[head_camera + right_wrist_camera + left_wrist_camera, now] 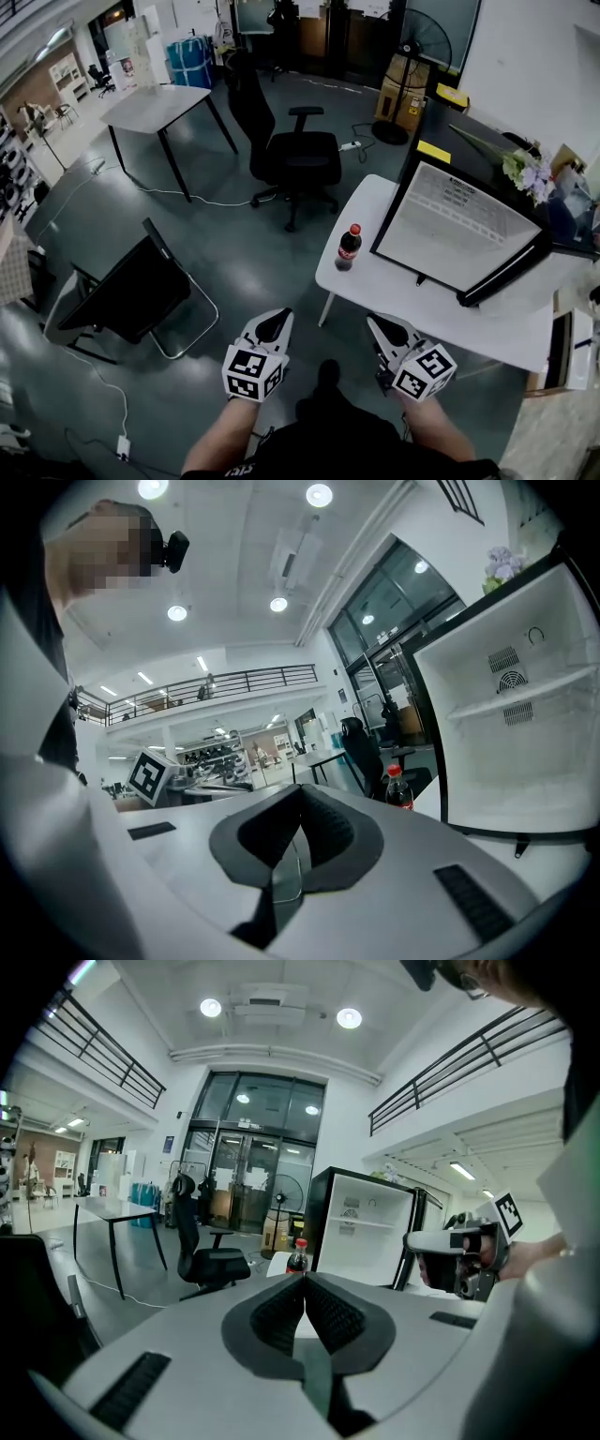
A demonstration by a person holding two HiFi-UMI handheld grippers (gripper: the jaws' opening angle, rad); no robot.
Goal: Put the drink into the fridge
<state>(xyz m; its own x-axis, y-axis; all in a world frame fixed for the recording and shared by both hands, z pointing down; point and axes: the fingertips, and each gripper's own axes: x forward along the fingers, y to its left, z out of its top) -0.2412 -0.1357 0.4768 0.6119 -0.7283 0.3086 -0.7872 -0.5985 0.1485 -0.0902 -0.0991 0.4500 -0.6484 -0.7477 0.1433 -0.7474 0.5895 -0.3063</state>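
Observation:
A cola bottle (pixel 349 247) with a red cap stands upright near the left edge of a white table (pixel 441 305). To its right a small black fridge (pixel 459 230) stands open, its white inside bare. My left gripper (pixel 275 326) hangs shut and empty below the table's near left corner. My right gripper (pixel 387 329) sits shut and empty over the table's near edge. The bottle (pixel 297 1258) shows just above the closed jaws in the left gripper view, with the fridge (pixel 366 1227) right of it. In the right gripper view the bottle (pixel 398 789) stands left of the fridge's white inside (pixel 516 733).
A black office chair (pixel 291 155) stands on the dark floor behind the table. A grey table (pixel 155 106) is further back left, and a black folding chair (pixel 131 295) is at left. Flowers (pixel 525 171) lie on top of the fridge. Cables run across the floor.

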